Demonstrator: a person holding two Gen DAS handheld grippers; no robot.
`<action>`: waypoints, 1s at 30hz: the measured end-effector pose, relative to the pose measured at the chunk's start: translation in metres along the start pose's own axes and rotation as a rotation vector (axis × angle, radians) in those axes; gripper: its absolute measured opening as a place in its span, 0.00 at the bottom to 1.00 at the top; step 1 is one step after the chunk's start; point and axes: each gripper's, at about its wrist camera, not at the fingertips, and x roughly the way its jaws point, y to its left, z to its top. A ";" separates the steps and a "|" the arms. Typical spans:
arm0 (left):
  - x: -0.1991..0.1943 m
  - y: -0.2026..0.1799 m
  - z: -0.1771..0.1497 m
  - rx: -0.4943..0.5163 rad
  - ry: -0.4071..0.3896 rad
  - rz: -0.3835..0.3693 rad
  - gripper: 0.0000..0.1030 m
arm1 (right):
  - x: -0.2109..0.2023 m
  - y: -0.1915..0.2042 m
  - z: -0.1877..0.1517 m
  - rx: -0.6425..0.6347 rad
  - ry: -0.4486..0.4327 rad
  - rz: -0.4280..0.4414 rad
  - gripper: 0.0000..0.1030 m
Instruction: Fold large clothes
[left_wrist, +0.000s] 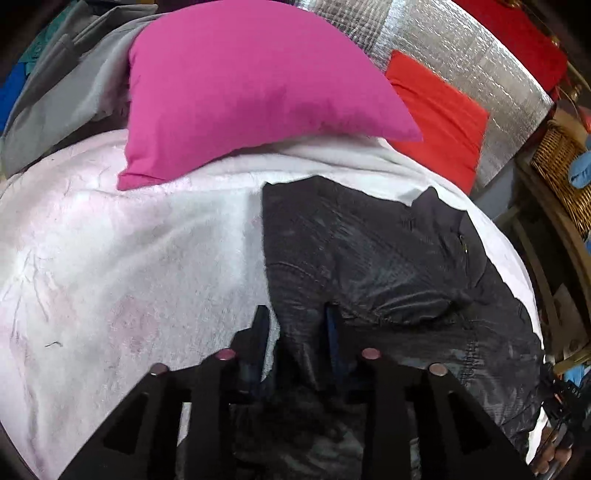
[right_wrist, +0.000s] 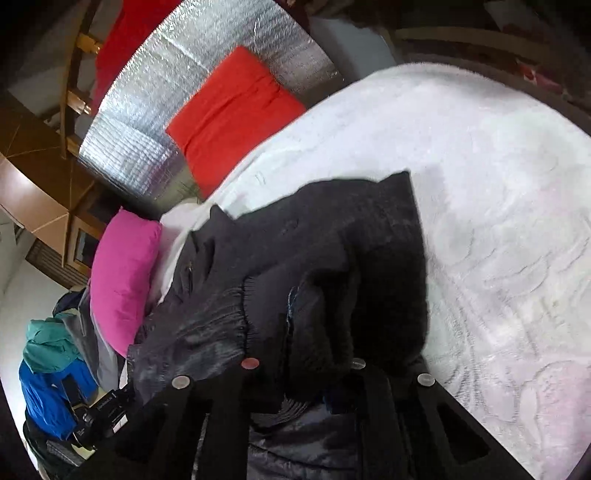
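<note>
A black jacket lies on the white blanket of a bed. My left gripper is shut on a fold of the jacket's edge, the fabric bunched between its fingers. In the right wrist view the jacket is folded over itself, a sleeve cuff on top. My right gripper is shut on the jacket; its fingertips are buried in the cloth and mostly hidden.
A pink pillow and a red pillow lie at the head of the bed against a silver foil panel. Grey clothes pile at the left. A wicker basket stands right. Blue and teal garments are beside the bed.
</note>
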 end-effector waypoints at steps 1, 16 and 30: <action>-0.004 0.002 0.000 -0.005 0.002 -0.002 0.43 | -0.002 -0.003 0.003 0.016 0.003 -0.011 0.24; 0.016 0.017 -0.013 -0.098 0.148 -0.104 0.69 | 0.035 -0.030 0.012 0.121 0.107 0.047 0.82; 0.003 0.018 -0.015 -0.092 0.094 -0.158 0.45 | 0.029 -0.015 0.005 0.020 0.040 -0.068 0.27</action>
